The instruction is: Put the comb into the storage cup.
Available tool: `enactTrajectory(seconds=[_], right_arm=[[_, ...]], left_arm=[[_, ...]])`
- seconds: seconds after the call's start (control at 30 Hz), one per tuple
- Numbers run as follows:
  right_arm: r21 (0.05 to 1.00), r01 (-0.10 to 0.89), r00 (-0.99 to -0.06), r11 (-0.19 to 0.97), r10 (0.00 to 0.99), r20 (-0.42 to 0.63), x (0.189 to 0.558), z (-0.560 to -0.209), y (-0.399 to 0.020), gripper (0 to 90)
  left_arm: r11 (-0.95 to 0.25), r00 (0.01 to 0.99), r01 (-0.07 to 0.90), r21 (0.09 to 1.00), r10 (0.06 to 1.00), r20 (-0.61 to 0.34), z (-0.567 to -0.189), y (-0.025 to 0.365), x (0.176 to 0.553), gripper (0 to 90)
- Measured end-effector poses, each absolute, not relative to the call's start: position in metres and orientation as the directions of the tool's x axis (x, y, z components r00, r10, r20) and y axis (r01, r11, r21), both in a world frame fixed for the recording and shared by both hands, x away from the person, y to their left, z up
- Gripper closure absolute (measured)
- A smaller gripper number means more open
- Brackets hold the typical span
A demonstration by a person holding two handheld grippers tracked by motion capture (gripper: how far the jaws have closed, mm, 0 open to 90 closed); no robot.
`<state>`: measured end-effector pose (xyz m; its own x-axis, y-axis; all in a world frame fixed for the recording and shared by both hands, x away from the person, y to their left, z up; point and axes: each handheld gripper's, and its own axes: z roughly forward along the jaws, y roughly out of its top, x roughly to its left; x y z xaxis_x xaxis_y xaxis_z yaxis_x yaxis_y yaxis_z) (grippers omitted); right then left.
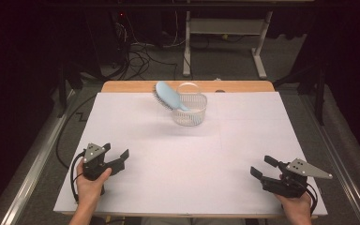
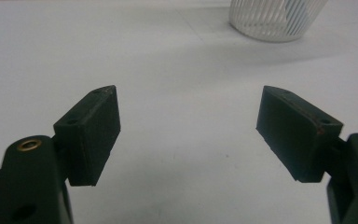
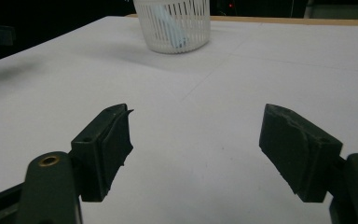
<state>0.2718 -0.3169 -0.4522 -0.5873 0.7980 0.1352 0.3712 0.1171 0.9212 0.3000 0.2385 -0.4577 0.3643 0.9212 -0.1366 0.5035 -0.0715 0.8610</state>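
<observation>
The high view is showing a counter covered with a white sheet. In the upper middle of the frame a clear ribbed basket is standing, and a light blue hairbrush is leaning in it: the handle is going down inside the basket, and the bristle head is sticking out over the rim toward the upper left. In the lower left of the frame the left gripper is resting in a hand, its fingers spread apart and holding nothing. In the lower right the right gripper is sitting in the other hand, its fingers also spread and empty. Both are lying well apart from the basket.

In the left gripper view the two fingers are standing wide, with the bare white sheet between them, and the basket is appearing at the upper right edge.

In the right gripper view the fingers are standing wide too, and the basket with the hairbrush inside is showing at the upper middle.
</observation>
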Motion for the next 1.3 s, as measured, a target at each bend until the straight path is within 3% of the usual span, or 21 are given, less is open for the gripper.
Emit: enactTrajectory(seconds=[1.3], right_arm=[[0.923,0.366,-0.587,0.117,0.799,0.132,0.271,-0.452,-0.317,25.2]], left_arm=[[-0.063,0.343,0.481,0.874,0.931,-0.121,-0.468,0.238,0.286,22.3]])
